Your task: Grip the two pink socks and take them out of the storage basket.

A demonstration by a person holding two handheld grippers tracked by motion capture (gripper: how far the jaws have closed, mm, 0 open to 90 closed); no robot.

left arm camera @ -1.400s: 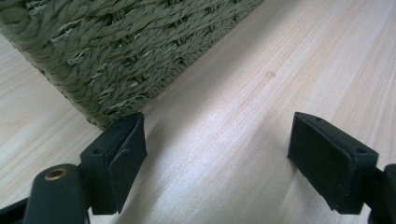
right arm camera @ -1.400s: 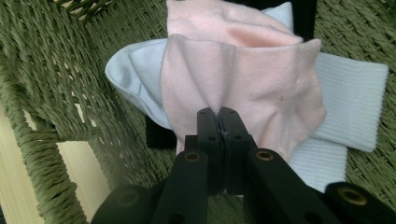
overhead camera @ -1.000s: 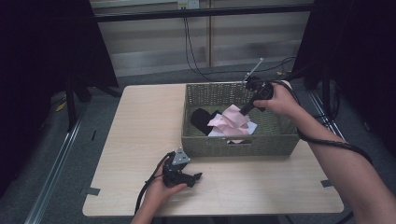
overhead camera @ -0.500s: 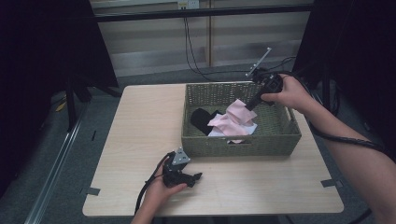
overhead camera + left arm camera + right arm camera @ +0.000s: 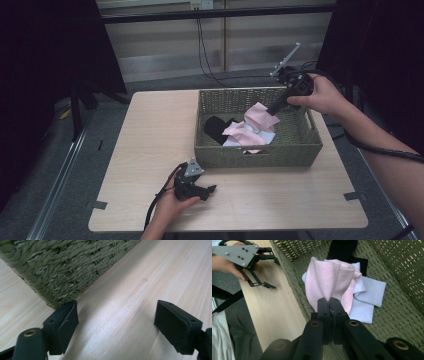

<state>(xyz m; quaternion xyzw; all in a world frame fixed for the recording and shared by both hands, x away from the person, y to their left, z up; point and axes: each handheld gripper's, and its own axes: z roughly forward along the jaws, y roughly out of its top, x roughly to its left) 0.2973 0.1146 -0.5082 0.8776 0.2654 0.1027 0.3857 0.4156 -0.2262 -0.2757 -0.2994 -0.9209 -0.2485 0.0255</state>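
R tool (image 5: 329, 301) pressed together on a fold of the pink cloth (image 5: 329, 277), held up over the green woven basket (image 5: 305, 150), approx mid-basket, clear of all four walls. White cloth (image 5: 368, 297) & black cloth (image 5: 216, 127) lie on the basket floor under it. L tool (image 5: 204, 190) rests on the surface (image 5: 150, 150), jaws spread w/ nothing between, just beside the basket's near wall. Wide bare surface left of basket; a narrower strip along the near edge.
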